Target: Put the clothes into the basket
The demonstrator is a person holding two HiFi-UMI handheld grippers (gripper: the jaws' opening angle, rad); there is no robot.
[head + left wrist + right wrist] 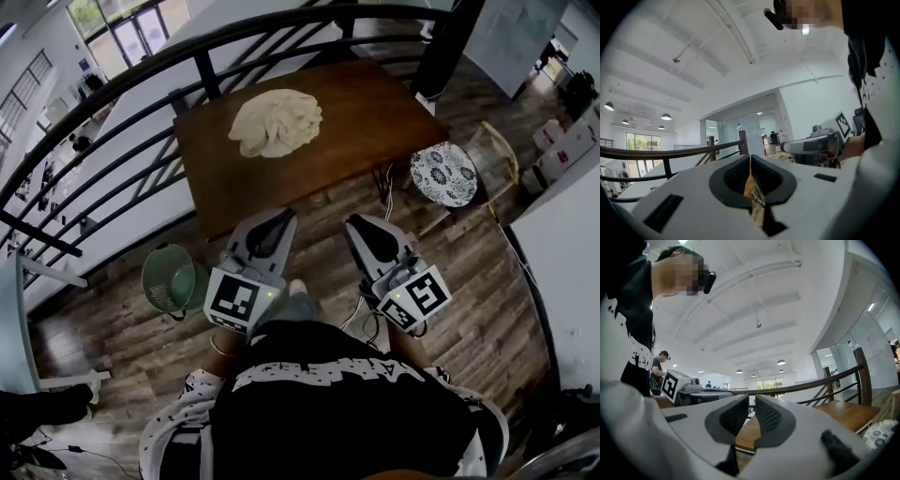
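Nearest the person, the left claw (281, 218) and the right claw (355, 224) are held level, each with its jaws together and nothing between them. On the floor to the left stands the green basket (172, 279), seemingly empty. Farther off, the cream clothes (275, 122) lie heaped on the bench (375, 117), well apart from both claws. The task looks unstarted: the heap remains to be grasped and carried to the basket.

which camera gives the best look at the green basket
The head view: it looks down on the green basket on the floor, its rim and inside showing. The left gripper view and right gripper view point level at railing and ceiling and show none of it.
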